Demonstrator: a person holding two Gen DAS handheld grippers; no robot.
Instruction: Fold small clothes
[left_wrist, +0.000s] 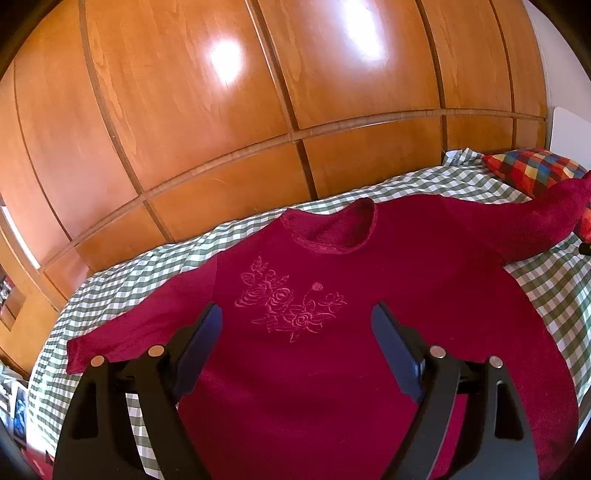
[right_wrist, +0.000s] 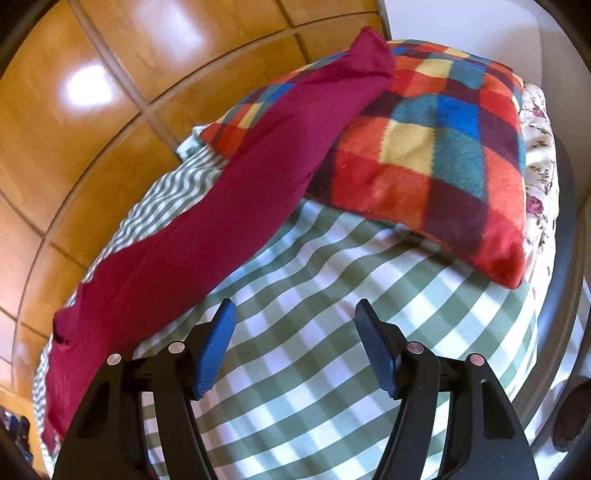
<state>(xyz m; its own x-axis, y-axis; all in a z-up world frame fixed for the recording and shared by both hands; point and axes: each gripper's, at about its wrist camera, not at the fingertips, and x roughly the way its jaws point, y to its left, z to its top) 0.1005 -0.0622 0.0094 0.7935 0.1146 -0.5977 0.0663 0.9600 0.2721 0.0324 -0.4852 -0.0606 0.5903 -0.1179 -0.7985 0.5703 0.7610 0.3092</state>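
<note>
Spread flat, front up, on the green-and-white checked bedspread (left_wrist: 546, 299): a crimson long-sleeved sweater (left_wrist: 317, 369) with a tone-on-tone rose embroidery (left_wrist: 288, 302) on the chest. Directly under and ahead of the left gripper (left_wrist: 297, 312), fingers wide apart and holding nothing, the rose embroidery showing in the gap between the two blue pads (left_wrist: 201, 350). Collar (left_wrist: 332, 232) away from this gripper, toward the wooden wardrobe doors (left_wrist: 258, 92); hem toward the camera, hidden beneath the gripper. Body axis thus running from near edge to far edge of the bed, sleeves stretched crosswise to it. Left-hand sleeve (left_wrist: 140, 321) angled down toward the near-left, cuff flat on the bedspread. Right-hand sleeve (left_wrist: 517, 221) reaching out to the far right, its end lifted onto the multicoloured checked pillow (left_wrist: 532, 168).

In the right wrist view, that same sleeve (right_wrist: 236, 199) as a long diagonal band, from lower left by the gripper up to upper right, cuff end lying on top of the fleece pillow (right_wrist: 443, 155). Right gripper (right_wrist: 295, 325) also spread open and empty, hanging above bare bedspread (right_wrist: 332, 369); sleeve just left of its left pad (right_wrist: 218, 343), whether touching or slightly apart not clear. Beyond the pillow, a strip of floral fabric (right_wrist: 539, 155) at the bed's right side.
</note>
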